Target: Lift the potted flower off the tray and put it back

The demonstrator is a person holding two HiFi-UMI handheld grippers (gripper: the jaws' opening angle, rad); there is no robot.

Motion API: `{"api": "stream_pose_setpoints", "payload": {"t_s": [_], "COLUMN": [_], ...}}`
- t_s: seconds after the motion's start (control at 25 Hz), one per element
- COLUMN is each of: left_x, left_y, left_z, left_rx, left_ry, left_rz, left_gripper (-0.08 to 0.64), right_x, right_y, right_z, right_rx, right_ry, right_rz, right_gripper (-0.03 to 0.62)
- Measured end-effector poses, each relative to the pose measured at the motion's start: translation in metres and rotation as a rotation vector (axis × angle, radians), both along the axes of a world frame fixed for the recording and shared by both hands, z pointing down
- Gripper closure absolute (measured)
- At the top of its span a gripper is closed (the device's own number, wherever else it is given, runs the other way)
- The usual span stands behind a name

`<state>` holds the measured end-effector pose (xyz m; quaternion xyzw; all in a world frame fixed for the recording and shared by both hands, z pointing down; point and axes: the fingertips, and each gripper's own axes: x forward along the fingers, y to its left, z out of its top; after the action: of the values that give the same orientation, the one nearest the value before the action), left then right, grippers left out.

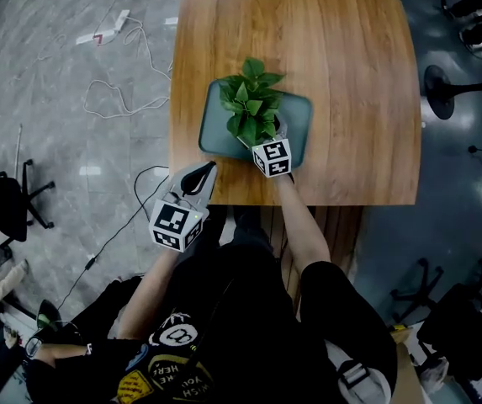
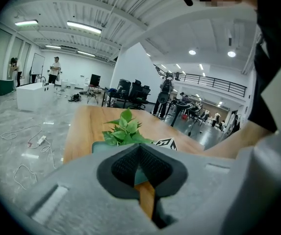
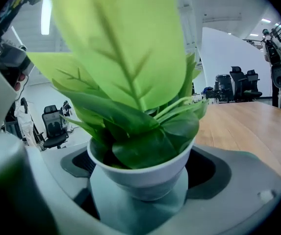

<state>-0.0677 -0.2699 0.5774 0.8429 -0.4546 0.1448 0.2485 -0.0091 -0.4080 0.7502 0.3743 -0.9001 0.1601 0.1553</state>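
Potted flower point(image 1: 251, 106) over the teal tray point(image 1: 299, 113), between right gripper's point(image 3: 141, 170) jaws

Glossy grey marble floor point(image 1: 55, 141), loose white cables point(image 1: 106, 82), black office chairs point(image 2: 135, 94), bright ceiling strip lights point(image 2: 84, 27).

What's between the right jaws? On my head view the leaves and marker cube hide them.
Observer: The white pot. The right gripper has a pad against each side of it.
Operator: Is it off the tray yet?
Observer: It looks not. The right gripper view shows the teal tray directly under the pot's base, with no gap that I can see.
Operator: And the left gripper?
Observer: The left gripper has its jaws together with nothing in them.
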Motion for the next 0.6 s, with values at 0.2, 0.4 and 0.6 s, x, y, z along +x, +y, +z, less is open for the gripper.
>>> {"api": "stream_pose_setpoints", "payload": {"t_s": [0.2, 0.4, 0.6], "left_x": [0.000, -0.003, 0.002], "left_y": [-0.003, -0.004, -0.007], "left_z": [-0.005, 0.000, -0.025], "left_rx": [0.009, -0.006, 0.045], "left_ry": [0.014, 0.033, 0.072], "left_rz": [0.024, 0.006, 0.002], "left_gripper": [0.562, 0.562, 0.563], "right_x": [0.015, 0.055, 0.086], "right_y": [0.022, 0.074, 0.112], "right_z": [0.001, -0.018, -0.117], "right_rx": [-0.028, -0.133, -0.031], "right_ry": [0.023, 0.006, -0.053], "right_rz": [0.009, 0.123, 0.232], "right_gripper": [0.049, 0.212, 0.495]}}
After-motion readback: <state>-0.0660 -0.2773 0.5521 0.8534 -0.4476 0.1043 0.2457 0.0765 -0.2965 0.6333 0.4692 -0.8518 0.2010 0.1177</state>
